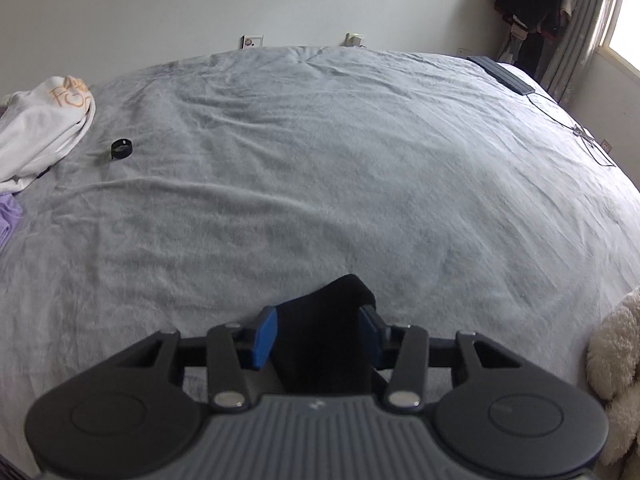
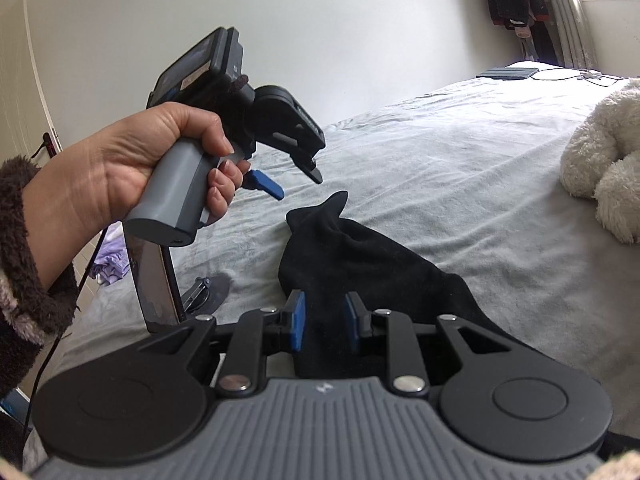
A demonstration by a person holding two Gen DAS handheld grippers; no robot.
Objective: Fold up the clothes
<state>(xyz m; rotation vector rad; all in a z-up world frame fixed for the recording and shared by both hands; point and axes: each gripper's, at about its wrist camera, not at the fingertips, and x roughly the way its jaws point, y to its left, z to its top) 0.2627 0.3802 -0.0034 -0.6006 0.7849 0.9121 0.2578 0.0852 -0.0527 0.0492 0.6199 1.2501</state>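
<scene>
Sock [image 2: 360, 264]: one, black | bed [image 1: 320, 160]; hand-held grippers: two, both open

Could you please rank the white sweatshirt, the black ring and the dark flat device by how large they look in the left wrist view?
1. white sweatshirt
2. dark flat device, farther off, so true size is unsure
3. black ring
</scene>
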